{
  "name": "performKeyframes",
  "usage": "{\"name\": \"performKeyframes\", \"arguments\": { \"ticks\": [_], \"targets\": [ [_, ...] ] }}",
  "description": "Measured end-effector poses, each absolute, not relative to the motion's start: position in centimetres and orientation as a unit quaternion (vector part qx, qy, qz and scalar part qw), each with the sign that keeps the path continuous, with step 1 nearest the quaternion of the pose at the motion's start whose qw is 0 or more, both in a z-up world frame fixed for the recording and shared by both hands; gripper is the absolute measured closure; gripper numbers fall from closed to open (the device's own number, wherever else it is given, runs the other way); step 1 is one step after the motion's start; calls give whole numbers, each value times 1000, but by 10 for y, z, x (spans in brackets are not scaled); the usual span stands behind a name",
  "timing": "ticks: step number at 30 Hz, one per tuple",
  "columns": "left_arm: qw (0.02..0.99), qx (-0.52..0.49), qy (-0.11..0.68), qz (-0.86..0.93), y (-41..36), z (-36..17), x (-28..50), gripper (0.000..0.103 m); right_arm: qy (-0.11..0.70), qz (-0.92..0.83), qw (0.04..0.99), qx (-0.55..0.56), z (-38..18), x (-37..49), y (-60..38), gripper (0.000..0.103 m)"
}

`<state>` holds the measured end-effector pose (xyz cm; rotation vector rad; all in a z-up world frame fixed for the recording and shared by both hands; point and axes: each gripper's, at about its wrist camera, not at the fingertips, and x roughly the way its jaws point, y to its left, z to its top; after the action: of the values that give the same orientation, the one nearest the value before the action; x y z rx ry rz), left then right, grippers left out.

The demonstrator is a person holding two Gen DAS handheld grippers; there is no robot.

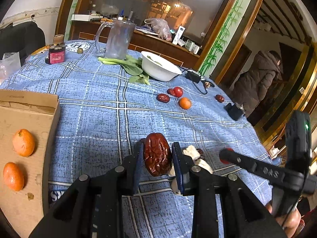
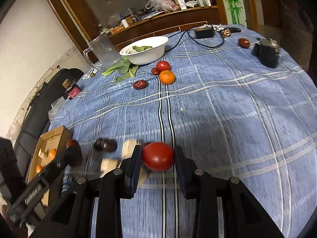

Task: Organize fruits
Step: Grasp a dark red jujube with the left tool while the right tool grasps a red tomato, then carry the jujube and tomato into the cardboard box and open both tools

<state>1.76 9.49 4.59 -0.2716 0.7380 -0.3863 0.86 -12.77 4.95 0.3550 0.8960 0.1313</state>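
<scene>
Left gripper (image 1: 157, 155): jaws clenched on wrinkled dark-red dried date (image 1: 157, 156), pinched between pads, above blue plaid-clothed table (image 1: 99, 109). Right gripper (image 2: 158, 156): jaws clamp smooth red tomato (image 2: 158, 156) (view blurred). Open cardboard box (image 1: 25, 119) beside, holding two orange tangerines (image 1: 23, 142).

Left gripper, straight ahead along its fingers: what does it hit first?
The left gripper, shut on a red date, points down at bare blue tablecloth. The way looks free up to that cloth; the orange cluster lies farther right, though depth is unclear.
</scene>
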Motion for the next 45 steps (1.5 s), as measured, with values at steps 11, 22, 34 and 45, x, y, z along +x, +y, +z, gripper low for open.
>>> {"name": "performKeyframes", "arguments": {
  "ticks": [11,22,34,45],
  "targets": [
    [912,-161,343,-155,159,76,-38,75,414,103,893,144,79,-32,-78,68],
    [917,-182,355,5,301,76,-66,75,418,229,876,71,95,-30,51,67],
    [890,-175,419,40,336,41,-41,75,463,310,830,1,51,-14,170,67],
    [886,-161,432,56,334,37,-38,75,473,305,826,-22,31,-5,187,67]
  ]
}}
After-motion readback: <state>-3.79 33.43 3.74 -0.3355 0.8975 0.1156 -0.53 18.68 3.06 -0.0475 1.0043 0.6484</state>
